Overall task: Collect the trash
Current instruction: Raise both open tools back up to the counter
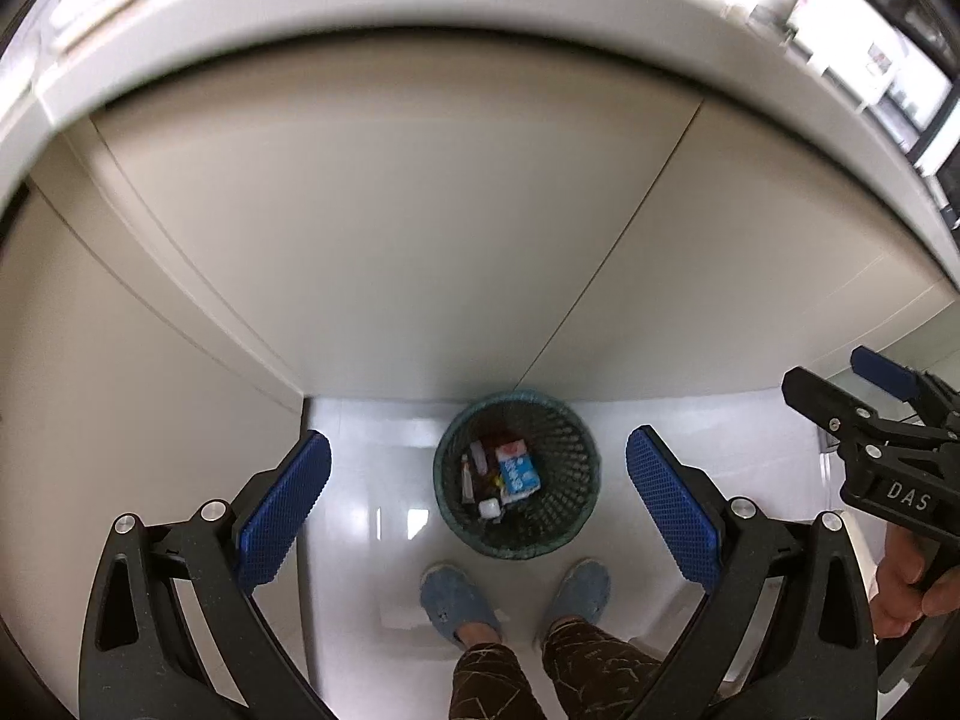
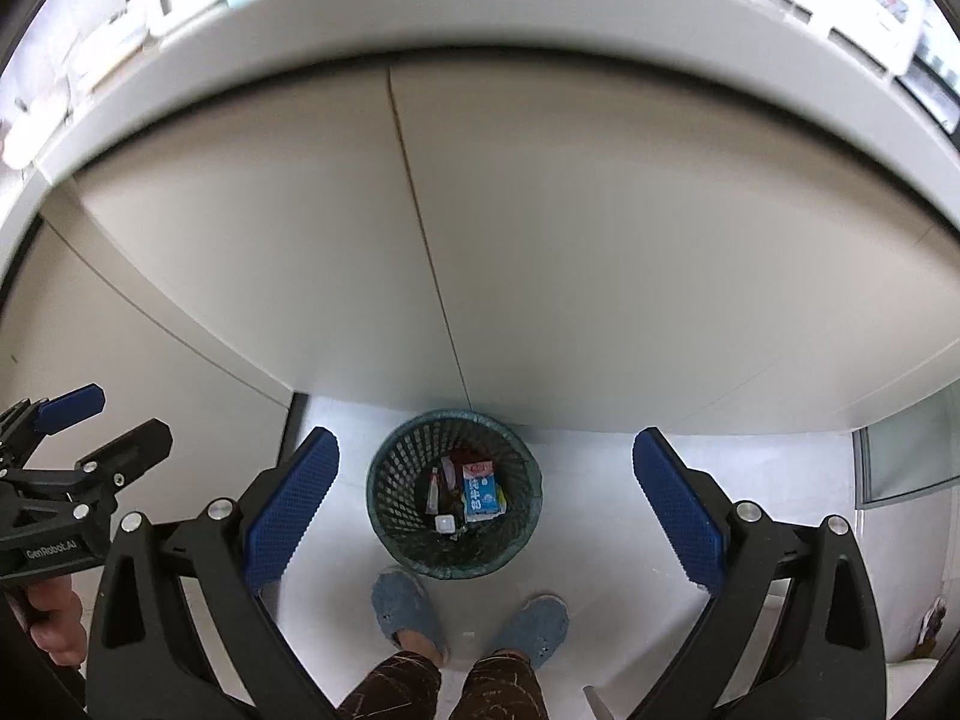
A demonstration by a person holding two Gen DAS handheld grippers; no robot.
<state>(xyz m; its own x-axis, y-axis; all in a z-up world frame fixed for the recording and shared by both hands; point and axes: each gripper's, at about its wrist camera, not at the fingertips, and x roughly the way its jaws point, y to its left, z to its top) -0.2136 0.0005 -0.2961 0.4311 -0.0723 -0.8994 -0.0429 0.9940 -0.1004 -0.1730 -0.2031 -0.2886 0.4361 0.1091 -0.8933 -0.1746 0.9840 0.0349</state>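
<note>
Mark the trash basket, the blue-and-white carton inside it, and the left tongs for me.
trash basket (image 1: pixel 577 443): left wrist view, on its bare mesh wall at the right.
blue-and-white carton (image 1: pixel 519 470): left wrist view, on its printed blue face.
left tongs (image 1: pixel 478 505): left wrist view, midway between the two blue fingertips, both spread wide.

Both views are bright and evenly lit, perhaps from overhead. Glare streaks the glossy floor (image 1: pixel 396 516) at lower centre. Fisheye bending curves the countertop edge (image 2: pixel 480 12), and the top corners blur and wash out.
</note>
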